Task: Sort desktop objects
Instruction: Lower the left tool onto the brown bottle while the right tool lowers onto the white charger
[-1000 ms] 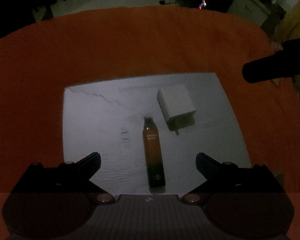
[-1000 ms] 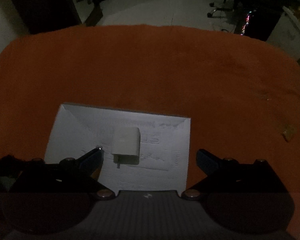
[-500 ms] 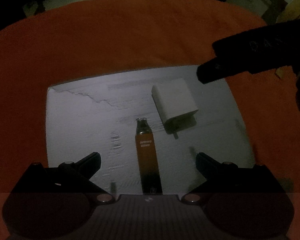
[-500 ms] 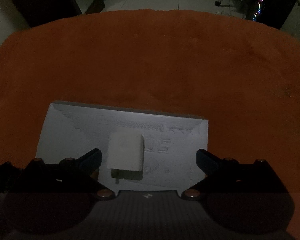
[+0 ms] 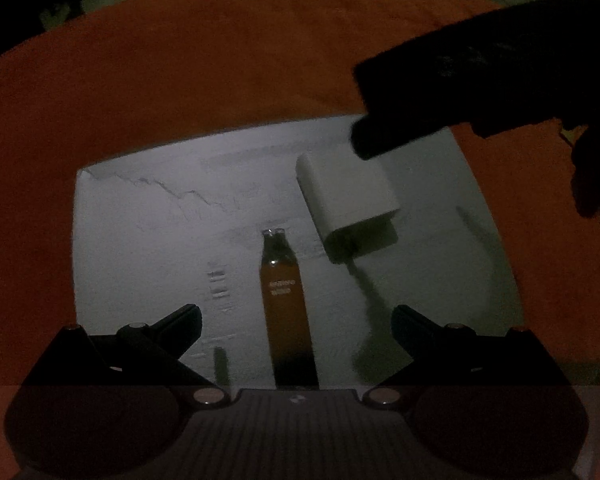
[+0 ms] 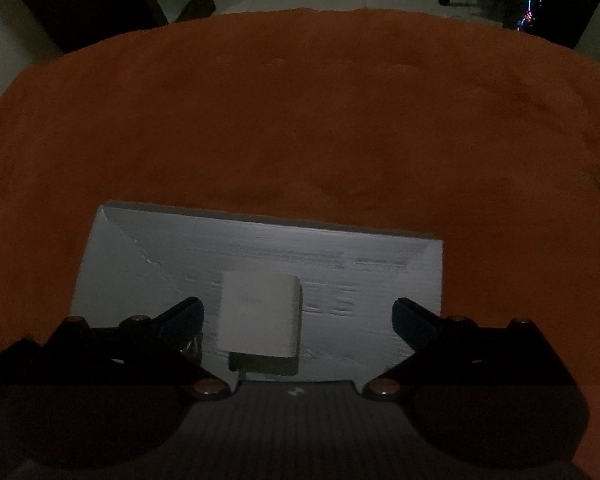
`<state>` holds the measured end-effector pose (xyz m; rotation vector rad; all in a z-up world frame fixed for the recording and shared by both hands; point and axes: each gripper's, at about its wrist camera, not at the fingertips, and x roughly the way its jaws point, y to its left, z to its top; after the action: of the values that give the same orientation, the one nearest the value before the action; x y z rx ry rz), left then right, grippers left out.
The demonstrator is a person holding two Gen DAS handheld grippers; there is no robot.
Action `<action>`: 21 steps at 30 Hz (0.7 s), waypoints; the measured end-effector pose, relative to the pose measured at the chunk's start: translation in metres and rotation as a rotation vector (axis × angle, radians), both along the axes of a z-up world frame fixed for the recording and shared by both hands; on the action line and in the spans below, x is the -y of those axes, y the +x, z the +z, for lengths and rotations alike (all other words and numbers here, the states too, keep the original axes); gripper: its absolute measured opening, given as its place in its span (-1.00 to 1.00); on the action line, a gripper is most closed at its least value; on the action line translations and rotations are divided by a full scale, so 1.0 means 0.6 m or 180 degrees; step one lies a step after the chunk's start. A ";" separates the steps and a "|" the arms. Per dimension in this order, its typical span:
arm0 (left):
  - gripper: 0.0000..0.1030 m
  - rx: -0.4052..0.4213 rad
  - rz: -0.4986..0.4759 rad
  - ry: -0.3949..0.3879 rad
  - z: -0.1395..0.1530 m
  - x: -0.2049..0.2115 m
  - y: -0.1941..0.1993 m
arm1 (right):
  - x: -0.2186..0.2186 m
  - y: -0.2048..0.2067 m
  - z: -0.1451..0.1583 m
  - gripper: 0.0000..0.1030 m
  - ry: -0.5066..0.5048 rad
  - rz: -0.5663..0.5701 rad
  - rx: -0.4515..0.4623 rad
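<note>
- In the left wrist view, a white sheet is seen lying flat on an orange cloth that covers the table.
- An amber stick-shaped device is seen lying on the sheet, its narrow dark tip pointed away from the camera and its near end hidden behind the gripper body.
- A white charger block is laid on the sheet just beyond and to the right of the amber device, apart from it; its plug end is turned toward the camera.
- The left gripper is held spread wide, nothing gripped; the amber device is framed between its two fingers, and neither finger is seen touching it.
- The right gripper is seen as a dark shape entering from the upper right, its tip hanging over the far right corner of the charger block; contact cannot be judged in the dim light.
- In the right wrist view, the same white sheet is shown on the orange cloth.
- The charger block is seen lying between the fingers of the right gripper, nearer the left finger.
- The right gripper is held wide apart and nothing is clasped; gaps are visible on both sides of the charger block.
</note>
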<state>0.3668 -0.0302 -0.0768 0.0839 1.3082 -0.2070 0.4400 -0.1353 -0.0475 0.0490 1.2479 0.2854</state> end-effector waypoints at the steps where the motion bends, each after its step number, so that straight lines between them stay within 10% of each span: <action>1: 0.99 -0.0005 -0.0008 0.0014 -0.004 0.002 -0.001 | -0.001 0.000 -0.003 0.99 0.0000 0.0000 -0.0009; 8: 0.68 -0.0118 -0.0144 0.0093 -0.024 0.013 -0.010 | -0.008 0.000 -0.023 0.99 -0.0013 0.0038 -0.0092; 15: -0.14 -0.0092 -0.0236 0.0175 -0.027 0.015 -0.016 | -0.022 0.001 -0.039 0.98 -0.0157 0.0123 -0.0161; 21: -0.54 -0.0072 -0.0177 0.0138 -0.016 -0.006 -0.015 | -0.020 -0.007 -0.042 0.51 -0.0134 0.0226 -0.0240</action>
<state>0.3580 -0.0263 -0.0867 0.1551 1.3340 -0.2276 0.4360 -0.1231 -0.0728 -0.0212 1.3318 0.3211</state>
